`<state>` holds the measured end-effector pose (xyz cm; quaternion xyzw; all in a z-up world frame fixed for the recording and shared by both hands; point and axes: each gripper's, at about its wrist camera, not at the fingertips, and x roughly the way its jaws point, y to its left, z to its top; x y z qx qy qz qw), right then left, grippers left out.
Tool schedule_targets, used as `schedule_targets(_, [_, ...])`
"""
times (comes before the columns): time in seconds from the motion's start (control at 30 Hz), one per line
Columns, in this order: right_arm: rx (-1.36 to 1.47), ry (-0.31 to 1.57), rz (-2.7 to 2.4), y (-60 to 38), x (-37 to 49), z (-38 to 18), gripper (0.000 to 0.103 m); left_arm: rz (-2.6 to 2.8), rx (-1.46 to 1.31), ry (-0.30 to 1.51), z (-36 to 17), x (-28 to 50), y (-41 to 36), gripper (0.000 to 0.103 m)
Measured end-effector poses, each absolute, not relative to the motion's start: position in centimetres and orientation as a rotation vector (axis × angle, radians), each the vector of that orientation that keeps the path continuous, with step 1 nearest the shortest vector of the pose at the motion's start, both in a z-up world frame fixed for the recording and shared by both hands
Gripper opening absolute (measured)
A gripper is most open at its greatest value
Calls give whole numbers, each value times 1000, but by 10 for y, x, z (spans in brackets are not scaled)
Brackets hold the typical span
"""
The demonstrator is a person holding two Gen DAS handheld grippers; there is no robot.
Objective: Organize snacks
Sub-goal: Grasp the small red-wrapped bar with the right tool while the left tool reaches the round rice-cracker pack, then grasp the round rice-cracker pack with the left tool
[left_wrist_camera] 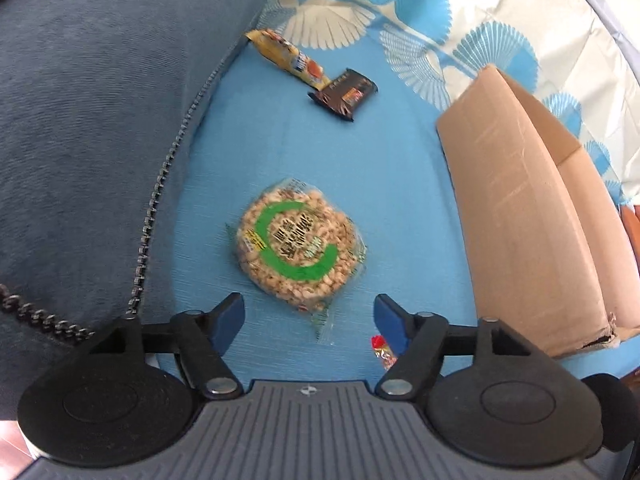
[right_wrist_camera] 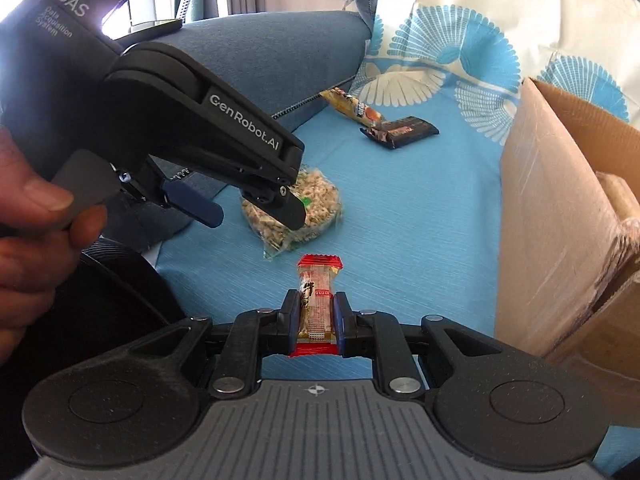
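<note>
A round puffed-rice cake (left_wrist_camera: 298, 240) in a clear wrapper with a green ring lies flat on the blue sheet (left_wrist_camera: 380, 184). My left gripper (left_wrist_camera: 309, 312) is open just short of it, and the cake's near edge reaches between the blue pads without touching them. From the right wrist view, that left gripper (right_wrist_camera: 256, 216) hovers over the rice cake (right_wrist_camera: 320, 204). My right gripper (right_wrist_camera: 316, 312) is shut on a small red-and-clear wrapped snack (right_wrist_camera: 318, 292), held lengthwise above the sheet. A yellow snack bar (left_wrist_camera: 290, 58) and a dark chocolate bar (left_wrist_camera: 344, 94) lie farther off.
An open cardboard box (left_wrist_camera: 520, 208) stands to the right on the sheet, also seen as the box (right_wrist_camera: 560, 200) at the right edge. A dark blue cushion (left_wrist_camera: 80, 120) with a zipper borders the left. A person's hand (right_wrist_camera: 32, 220) grips the left tool.
</note>
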<state>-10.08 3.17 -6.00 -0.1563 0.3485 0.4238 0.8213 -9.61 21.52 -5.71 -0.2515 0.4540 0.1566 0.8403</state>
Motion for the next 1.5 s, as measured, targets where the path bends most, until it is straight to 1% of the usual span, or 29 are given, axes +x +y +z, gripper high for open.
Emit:
schedule_targets(0.03, [-332,741,899,31,-100,-61,18,340,-535,965,-58,-95,216,82])
schedule_targets(0.4, [-303,774,857,33,-85,-70,19,385,-501,952,-61,-86,210,85])
schedule_targets(0.53, [-273,799,847,33,-80,-71,20,389,-523,948,-63,-83,213,93])
schedule_targets(0.73, [-291,804,855,36,-79,-73,26,380,-570,1001,-74,-70,219,94])
schedule_targets(0.83, [-306,800,864,36,-82,-73,31,398,-578,975,-76,-64,221,102])
schedule_targets(1.03, [-343,786,870,39,-86,-74,36,439,-518,969,-80,-48,216,102])
schedule_targets(1.3, [-356,779,863,39,-89,-74,36,466,-385,1006,-84,-36,204,102])
schedule_targets(1.4, [-358,777,856,39,-90,-73,36,487,-364,998,-84,-37,202,95])
schedule_targets(1.43, [-359,776,854,38,-90,-73,36,493,-358,995,-83,-38,202,92])
schedule_targets(1.5, [-362,772,853,38,-91,-73,36,493,-350,986,-82,-39,201,89])
